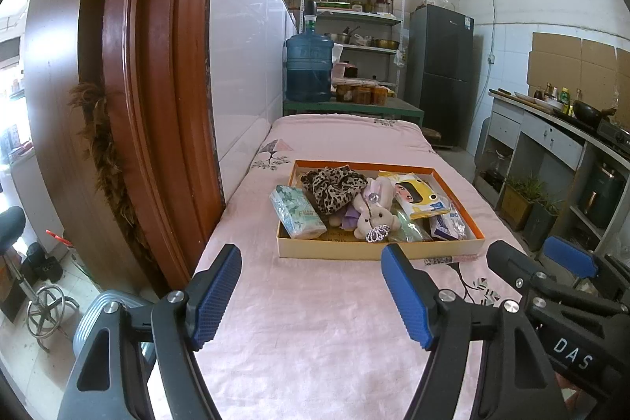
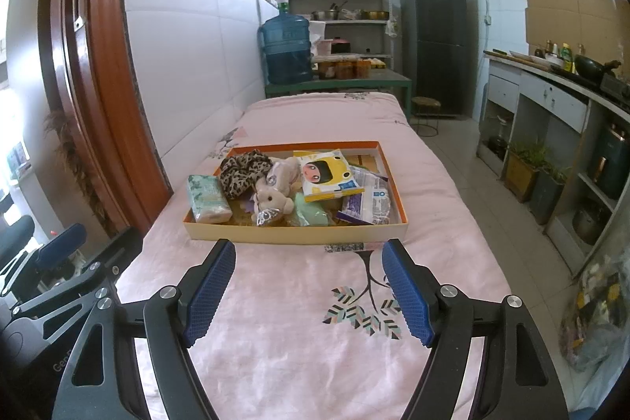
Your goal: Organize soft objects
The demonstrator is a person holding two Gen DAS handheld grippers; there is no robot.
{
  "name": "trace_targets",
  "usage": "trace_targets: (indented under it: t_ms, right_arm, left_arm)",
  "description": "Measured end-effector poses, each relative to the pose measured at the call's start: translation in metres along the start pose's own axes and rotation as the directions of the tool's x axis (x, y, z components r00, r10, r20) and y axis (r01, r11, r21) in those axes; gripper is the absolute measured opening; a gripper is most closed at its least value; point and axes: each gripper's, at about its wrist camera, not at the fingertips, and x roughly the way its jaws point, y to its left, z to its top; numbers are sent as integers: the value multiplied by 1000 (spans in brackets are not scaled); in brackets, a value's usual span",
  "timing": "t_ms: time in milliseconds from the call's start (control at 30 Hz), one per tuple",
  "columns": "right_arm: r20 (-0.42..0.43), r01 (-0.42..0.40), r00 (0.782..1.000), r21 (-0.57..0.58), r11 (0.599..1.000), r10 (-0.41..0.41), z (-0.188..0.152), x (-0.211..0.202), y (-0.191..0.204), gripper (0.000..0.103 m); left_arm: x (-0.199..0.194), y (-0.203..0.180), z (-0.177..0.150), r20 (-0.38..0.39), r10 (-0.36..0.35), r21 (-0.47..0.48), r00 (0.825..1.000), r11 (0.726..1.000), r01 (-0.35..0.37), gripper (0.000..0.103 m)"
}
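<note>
We see the shallow orange-rimmed cardboard tray (image 1: 378,250) sitting at the centre of both frames on the pink floral-print cloth (image 1: 315,321) that covers the tabletop, and every soft thing we can find already lies inside it. From left to right: a green-patterned pack of tissues (image 1: 298,212), a leopard-print fabric scrunchie (image 1: 334,188), a small beige plush bear (image 1: 372,217) with a pale purple plush piece behind it, a pale green pouch (image 2: 313,213), a yellow wipes packet printed with a cartoon face (image 1: 419,197), and a white and purple wrapped packet (image 2: 368,208) at the right end. They overlap in a loose heap, so we judge the gathering done but the arranging unfinished, or not begun; which one, we cannot tell.

Our left gripper (image 1: 315,292) hangs low in the left wrist view, short of the tray's near wall, its blue ribbed fingers (image 1: 216,296) spread wide and holding nothing. Our right gripper (image 2: 309,288) sits likewise in the lower part of the right wrist view, fingers (image 2: 405,296) released and wide apart over the bare cloth, touching nothing.
</note>
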Motion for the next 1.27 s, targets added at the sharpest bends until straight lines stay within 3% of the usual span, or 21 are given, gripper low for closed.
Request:
trace_targets:
  t_ms: [1067,1267]
  right_arm:
    - [-4,-4,1000,2,1000,4,-1,0,1,78]
    - [-5,-4,1000,3,1000,4,-2,1,2,78]
  left_arm:
    - [2,-1,-2,-4,0,1,1000,1000,0,74]
    - [1,-1,-8,10,31,7,999,1000,-31,74]
